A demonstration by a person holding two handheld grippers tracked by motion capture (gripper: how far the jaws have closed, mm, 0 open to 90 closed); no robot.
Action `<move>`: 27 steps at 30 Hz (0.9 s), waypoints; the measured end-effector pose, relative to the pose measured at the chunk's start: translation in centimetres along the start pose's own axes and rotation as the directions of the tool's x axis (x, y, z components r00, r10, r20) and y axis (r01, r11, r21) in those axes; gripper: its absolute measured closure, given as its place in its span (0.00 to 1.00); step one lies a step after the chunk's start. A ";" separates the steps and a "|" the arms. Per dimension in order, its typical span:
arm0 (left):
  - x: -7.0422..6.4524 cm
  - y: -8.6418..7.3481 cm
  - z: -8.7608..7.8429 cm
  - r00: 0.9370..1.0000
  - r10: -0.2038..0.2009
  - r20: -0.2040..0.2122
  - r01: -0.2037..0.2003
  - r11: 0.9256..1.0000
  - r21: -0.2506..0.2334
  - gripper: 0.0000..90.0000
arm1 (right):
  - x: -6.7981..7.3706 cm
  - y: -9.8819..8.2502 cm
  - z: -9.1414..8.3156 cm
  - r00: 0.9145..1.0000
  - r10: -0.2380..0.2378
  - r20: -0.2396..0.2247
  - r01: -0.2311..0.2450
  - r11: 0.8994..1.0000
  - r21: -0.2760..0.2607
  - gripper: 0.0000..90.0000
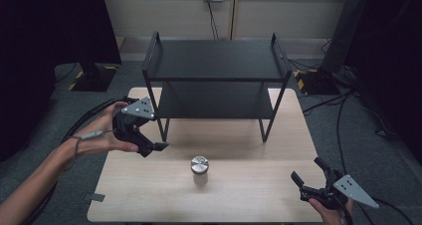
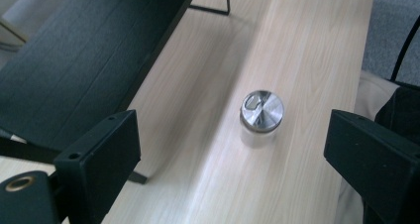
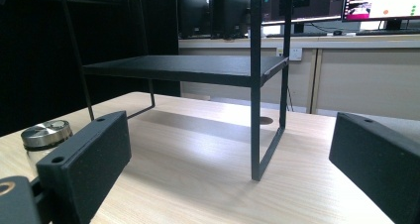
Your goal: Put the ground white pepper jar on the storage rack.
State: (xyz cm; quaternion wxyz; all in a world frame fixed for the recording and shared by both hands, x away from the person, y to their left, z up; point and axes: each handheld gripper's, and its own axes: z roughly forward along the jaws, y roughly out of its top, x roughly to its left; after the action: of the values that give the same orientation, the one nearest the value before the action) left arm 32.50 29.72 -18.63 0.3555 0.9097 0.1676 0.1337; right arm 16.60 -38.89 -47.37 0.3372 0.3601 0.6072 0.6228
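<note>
A small glass jar with a shiny metal lid [image 1: 199,168] stands upright on the wooden table [image 1: 149,195], in front of the black shelf. My left gripper [image 1: 154,148] hovers to the jar's left, held in a hand, open and empty. In the left gripper view the jar [image 2: 261,111] lies ahead between the wide-apart jaws of that gripper [image 2: 230,135], not touching them. My right gripper [image 1: 306,168] is open near the table's front right corner, holding nothing. In the right gripper view the jar [image 3: 45,134] is partly hidden behind the left jaw of the gripper [image 3: 228,144].
A black two-level metal shelf [image 1: 214,60] stands at the back of the table, both levels bare; one of its legs [image 3: 255,110] rises ahead in the right gripper view. Cables [image 1: 343,115] and black stands [image 1: 92,73] are on the floor around the table. A small tape piece [image 1: 94,197] is at the front left edge.
</note>
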 end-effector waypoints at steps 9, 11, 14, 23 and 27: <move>0.0 -0.8 1.7 1.000 0.004 0.024 -0.003 1.000 -0.014 0.07 | 0.0 0.0 -0.1 1.000 0.000 -0.001 0.000 1.000 -0.009 0.02; -0.1 -1.5 2.8 0.999 0.005 0.038 -0.004 1.000 -0.025 0.07 | 0.0 0.0 -0.1 1.000 0.000 -0.002 0.000 1.000 -0.008 0.02; -0.2 -1.9 3.8 0.999 0.007 0.046 -0.006 1.000 -0.023 0.07 | 0.0 0.0 -0.1 1.000 -0.002 -0.001 0.002 1.000 -0.007 0.02; 0.2 -4.4 8.0 0.995 -0.023 0.095 0.027 0.999 -0.036 0.08 | 0.1 0.0 -0.1 1.000 0.001 -0.003 -0.001 1.000 -0.008 0.02; 0.2 -4.9 9.1 0.994 -0.031 0.101 0.035 0.999 -0.032 0.08 | 0.1 0.0 -0.1 1.000 0.000 -0.004 0.000 1.000 -0.004 0.02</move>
State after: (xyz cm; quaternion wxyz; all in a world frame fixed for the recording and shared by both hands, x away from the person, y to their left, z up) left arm 34.95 27.74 -28.48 0.3809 0.9063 0.1623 0.0848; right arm 16.50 -38.86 -47.38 0.3369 0.3583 0.6065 0.6248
